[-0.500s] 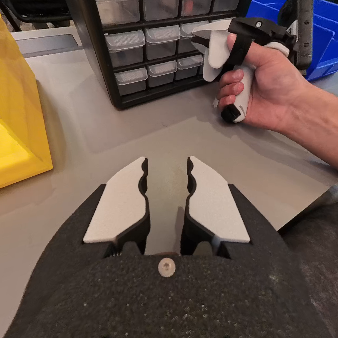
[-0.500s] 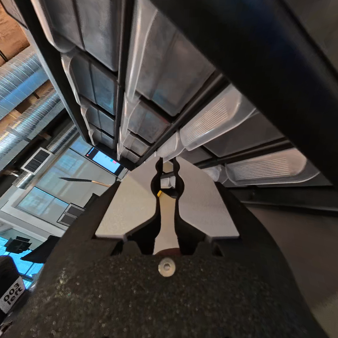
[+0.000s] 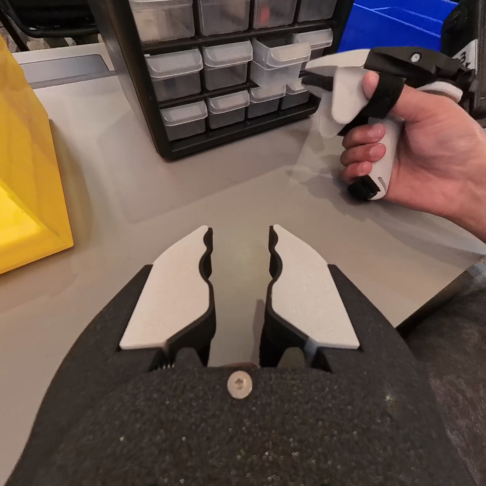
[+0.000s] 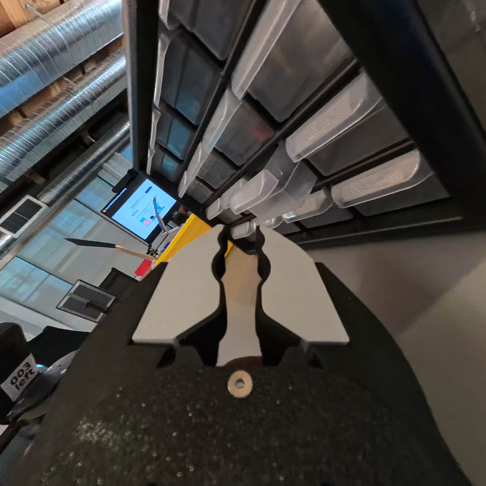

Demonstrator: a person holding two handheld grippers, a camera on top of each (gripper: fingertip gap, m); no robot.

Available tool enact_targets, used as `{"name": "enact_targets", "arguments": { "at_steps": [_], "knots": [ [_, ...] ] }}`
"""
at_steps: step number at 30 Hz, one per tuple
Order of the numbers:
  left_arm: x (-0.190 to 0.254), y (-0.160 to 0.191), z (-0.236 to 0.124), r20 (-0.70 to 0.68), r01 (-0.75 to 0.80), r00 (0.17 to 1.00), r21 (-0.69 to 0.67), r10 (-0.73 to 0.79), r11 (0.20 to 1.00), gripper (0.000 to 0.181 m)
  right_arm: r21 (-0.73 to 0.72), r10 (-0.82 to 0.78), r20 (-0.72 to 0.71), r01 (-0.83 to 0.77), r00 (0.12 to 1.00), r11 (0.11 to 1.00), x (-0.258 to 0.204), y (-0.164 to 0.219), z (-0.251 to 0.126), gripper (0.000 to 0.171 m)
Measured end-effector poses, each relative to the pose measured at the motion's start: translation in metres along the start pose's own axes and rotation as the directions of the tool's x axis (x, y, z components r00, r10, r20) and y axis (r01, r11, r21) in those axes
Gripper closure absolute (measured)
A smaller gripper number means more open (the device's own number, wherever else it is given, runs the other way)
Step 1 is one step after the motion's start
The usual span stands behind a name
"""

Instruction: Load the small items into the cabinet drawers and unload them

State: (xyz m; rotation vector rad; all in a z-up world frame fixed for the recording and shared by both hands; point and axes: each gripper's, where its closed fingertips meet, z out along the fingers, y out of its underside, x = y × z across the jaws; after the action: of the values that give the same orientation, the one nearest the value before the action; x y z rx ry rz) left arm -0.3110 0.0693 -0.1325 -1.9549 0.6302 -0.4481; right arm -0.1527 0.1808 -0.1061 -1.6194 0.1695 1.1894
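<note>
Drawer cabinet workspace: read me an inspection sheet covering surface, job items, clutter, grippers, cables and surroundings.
Surface: grey table.
Job's things: black drawer cabinet upright; one clear drawer pulled partway out; red item in an upper drawer.
Clutter: yellow bin at left; blue bin behind, at right.
Grippers: left gripper open, empty, above the table; right gripper open beside the pulled drawer, held by a hand.
Cables: black cable behind the table.
Surroundings: ceiling ducts, lit screen.
</note>
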Motion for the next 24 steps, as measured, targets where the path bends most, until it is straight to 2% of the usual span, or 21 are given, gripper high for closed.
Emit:
{"name": "enact_targets", "arguments": {
  "at_steps": [6,8,12,24],
  "knots": [
    [0.003,0.000,0.000,0.000,-0.018,1.000,-0.002,0.018,1.000,0.141,0.000,0.117,0.011,-0.117,0.993,0.993,0.005,-0.011,0.014,0.137],
    [0.002,0.000,-0.001,0.007,-0.022,1.000,-0.001,0.022,1.000,0.141,-0.002,0.170,0.030,-0.170,0.985,0.985,0.005,-0.014,0.022,0.141],
    [-0.002,0.000,-0.001,0.016,-0.012,1.000,0.000,0.012,1.000,0.141,-0.022,0.228,0.050,-0.227,0.972,0.974,0.005,-0.013,0.027,0.161],
    [0.002,-0.002,-0.002,0.005,-0.023,1.000,0.005,0.023,1.000,0.141,-0.039,0.262,0.076,-0.259,0.962,0.965,-0.011,0.004,0.001,0.163]
  ]
}}
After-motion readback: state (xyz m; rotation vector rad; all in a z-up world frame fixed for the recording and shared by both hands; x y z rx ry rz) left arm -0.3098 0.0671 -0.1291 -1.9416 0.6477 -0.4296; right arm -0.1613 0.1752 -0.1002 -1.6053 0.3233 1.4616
